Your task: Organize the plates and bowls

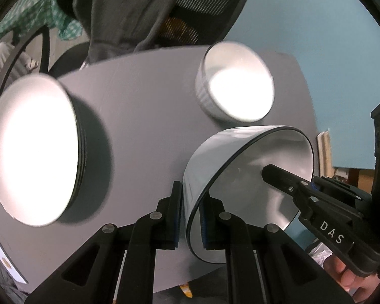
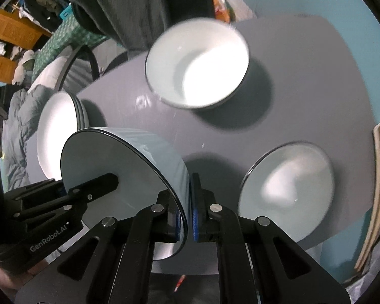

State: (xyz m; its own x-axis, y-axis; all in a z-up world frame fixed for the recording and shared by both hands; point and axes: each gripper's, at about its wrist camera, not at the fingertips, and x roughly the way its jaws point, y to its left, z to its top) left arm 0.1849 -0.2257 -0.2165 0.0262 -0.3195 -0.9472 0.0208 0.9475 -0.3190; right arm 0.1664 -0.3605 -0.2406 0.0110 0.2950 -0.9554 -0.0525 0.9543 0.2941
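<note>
Both grippers hold one pale blue bowl with a dark rim (image 1: 243, 185), tilted above the grey table (image 1: 144, 106). My left gripper (image 1: 191, 217) is shut on its wall on one side. My right gripper (image 2: 187, 217) is shut on the opposite wall of the same bowl (image 2: 119, 162). One finger (image 1: 278, 177) of the right gripper reaches inside the bowl. A stack of plates (image 1: 35, 149) lies at the left, also in the right wrist view (image 2: 58, 131). Another bowl (image 2: 197, 63) stands at the far side, and a third bowl (image 2: 288, 190) at the near right.
A chair with dark clothing draped on it (image 1: 139, 10) stands behind the table. The table's front edge (image 2: 215, 271) is just below the grippers. Flat cardboard (image 2: 377, 177) leans at the right.
</note>
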